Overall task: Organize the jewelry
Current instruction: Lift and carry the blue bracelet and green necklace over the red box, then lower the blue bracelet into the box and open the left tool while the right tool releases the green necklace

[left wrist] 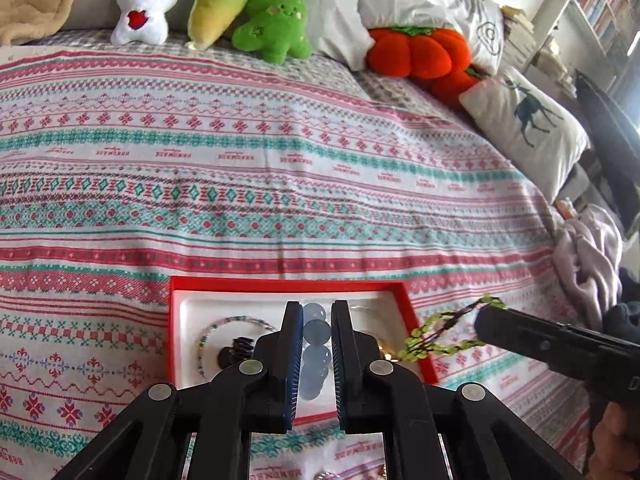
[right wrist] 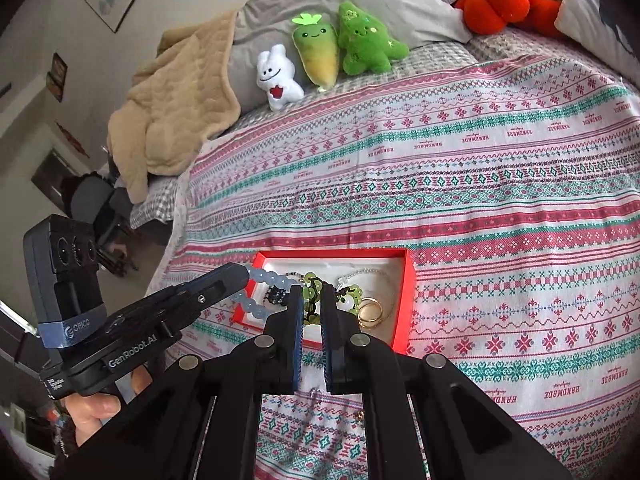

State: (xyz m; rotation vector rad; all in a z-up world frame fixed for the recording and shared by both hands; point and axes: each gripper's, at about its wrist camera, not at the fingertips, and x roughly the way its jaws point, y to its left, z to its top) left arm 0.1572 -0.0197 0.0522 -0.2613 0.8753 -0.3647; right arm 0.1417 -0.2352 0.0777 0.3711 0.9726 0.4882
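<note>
Left tongs (left wrist: pixel 316 312) clamp pale blue beads (left wrist: pixel 317 344) above the red box (left wrist: pixel 416 320) on the bedspread (left wrist: pixel 280 160).

Bed (left wrist: pixel 280 184) carries everything, covered by a striped pink, teal and white patterned cloth. Red tray (left wrist: pixel 416 312) with a white liner sits on the cloth at the near edge. Along the far edge, in a row: white bunny plush (left wrist: pixel 144 4), yellow-green carrot plush (left wrist: pixel 220 4), green tree plush (left wrist: pixel 276 16). Far right corner: orange pumpkin cushions (left wrist: pixel 420 50) against a grey printed pillow (left wrist: pixel 432 0); a white deer pillow (left wrist: pixel 528 128) lies on the right edge. Tan quilted blanket (right wrist: pixel 176 108) is heaped at the far left corner, spilling over the left edge.
</note>
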